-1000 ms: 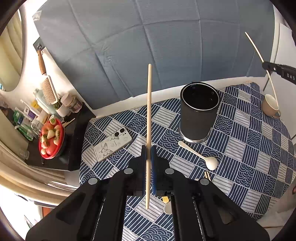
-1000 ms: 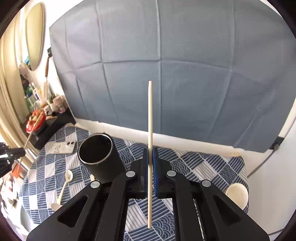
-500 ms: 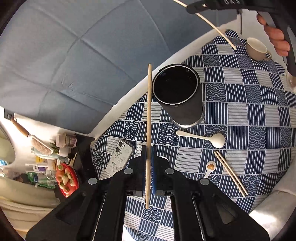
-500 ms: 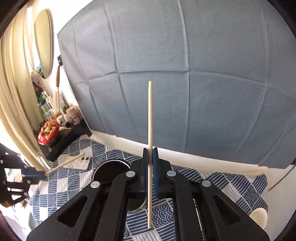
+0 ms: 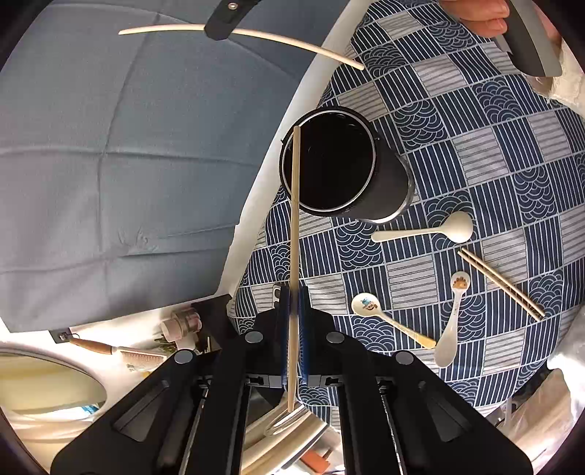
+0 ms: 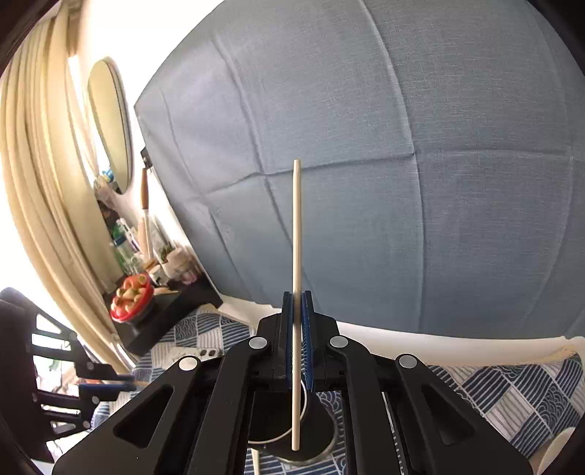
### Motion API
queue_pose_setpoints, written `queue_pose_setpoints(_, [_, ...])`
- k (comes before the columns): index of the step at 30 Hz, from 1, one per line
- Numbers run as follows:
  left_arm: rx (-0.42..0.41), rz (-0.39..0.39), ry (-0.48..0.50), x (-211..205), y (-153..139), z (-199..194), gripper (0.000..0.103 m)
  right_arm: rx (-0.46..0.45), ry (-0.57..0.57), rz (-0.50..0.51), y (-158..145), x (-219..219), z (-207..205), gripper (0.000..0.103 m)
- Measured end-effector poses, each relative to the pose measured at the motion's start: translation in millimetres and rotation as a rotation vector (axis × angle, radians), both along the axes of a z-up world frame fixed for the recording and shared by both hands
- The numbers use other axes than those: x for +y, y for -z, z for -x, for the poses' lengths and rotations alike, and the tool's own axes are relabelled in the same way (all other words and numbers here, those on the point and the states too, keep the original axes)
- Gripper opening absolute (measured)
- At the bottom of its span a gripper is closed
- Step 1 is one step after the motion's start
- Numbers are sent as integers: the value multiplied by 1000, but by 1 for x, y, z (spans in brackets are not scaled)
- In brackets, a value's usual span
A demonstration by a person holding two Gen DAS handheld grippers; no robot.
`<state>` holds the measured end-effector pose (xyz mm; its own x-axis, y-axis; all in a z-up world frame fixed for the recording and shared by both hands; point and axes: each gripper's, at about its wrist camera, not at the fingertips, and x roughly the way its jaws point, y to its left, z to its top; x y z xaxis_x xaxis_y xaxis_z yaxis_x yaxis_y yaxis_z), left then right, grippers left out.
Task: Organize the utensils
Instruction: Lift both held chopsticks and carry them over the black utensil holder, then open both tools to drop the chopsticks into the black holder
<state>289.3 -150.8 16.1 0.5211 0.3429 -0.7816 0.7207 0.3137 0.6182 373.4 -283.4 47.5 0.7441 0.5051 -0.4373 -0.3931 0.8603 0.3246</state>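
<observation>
My left gripper (image 5: 292,303) is shut on a wooden chopstick (image 5: 294,226) whose far tip lies over the left rim of the black utensil cup (image 5: 351,171). My right gripper (image 6: 297,307) is shut on a pale chopstick (image 6: 297,234) that points up; its lower end hangs over the cup (image 6: 292,434) below. The right gripper (image 5: 226,18) and its pale chopstick (image 5: 285,38) show at the top of the left wrist view, above the cup. Three spoons (image 5: 424,232) (image 5: 384,318) (image 5: 453,325) and a chopstick pair (image 5: 501,283) lie on the blue patterned tablecloth (image 5: 512,164).
A side shelf holds a red bowl of fruit (image 6: 129,296), bottles and a brush (image 5: 120,352). A phone (image 6: 193,352) lies on the cloth at left. A blue fabric backdrop (image 6: 402,164) stands behind the table. A white cup edge (image 6: 563,445) shows at right.
Both grippers have swung in over the black cup. The left chopstick's tip now reaches the cup's rim. The right gripper has moved left, with the cup now directly below it.
</observation>
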Motion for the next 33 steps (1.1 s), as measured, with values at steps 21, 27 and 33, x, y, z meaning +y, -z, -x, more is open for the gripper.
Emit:
queue_pose_setpoints(21, [160, -365, 258, -24, 44, -18, 5, 59, -113, -125, 68, 25, -28, 5])
queue_pose_setpoints(27, [176, -374, 276, -24, 51, -20, 5, 93, -121, -72, 80, 23, -20, 5])
queue_pose_setpoints(33, [155, -304, 267, -26, 46, -20, 14, 96, -107, -33, 79, 16, -10, 14])
